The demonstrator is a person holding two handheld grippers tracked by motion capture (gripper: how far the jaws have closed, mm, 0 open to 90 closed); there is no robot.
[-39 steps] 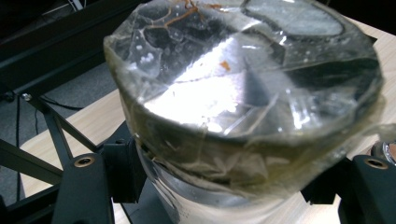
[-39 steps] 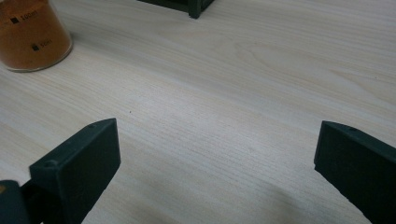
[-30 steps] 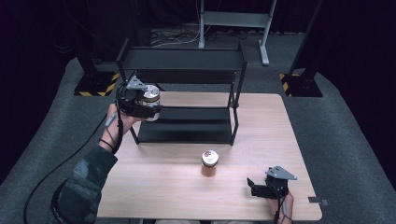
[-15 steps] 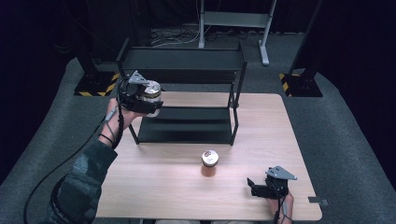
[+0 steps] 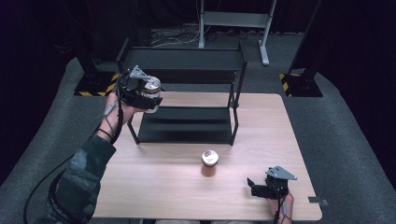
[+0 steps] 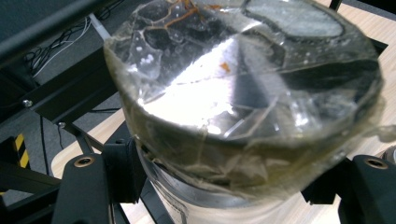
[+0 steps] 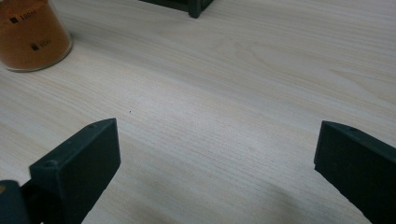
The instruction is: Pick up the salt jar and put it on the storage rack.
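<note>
With the left gripper (image 5: pixel 145 96) clamped on the foil-topped jar (image 5: pixel 152 87) beside the rack's (image 5: pixel 187 58) top shelf, keep it upright and clear the rim before setting down, while the right gripper (image 5: pixel 258 187) rests open on the worktop (image 5: pixel 261 126).

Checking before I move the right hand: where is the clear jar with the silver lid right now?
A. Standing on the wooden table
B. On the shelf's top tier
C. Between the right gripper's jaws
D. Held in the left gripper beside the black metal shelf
D: the left gripper is clamped on the clear jar with the silver lid, lifted at the left end of the black metal shelf, while the right gripper rests open near the table's front edge.
</note>
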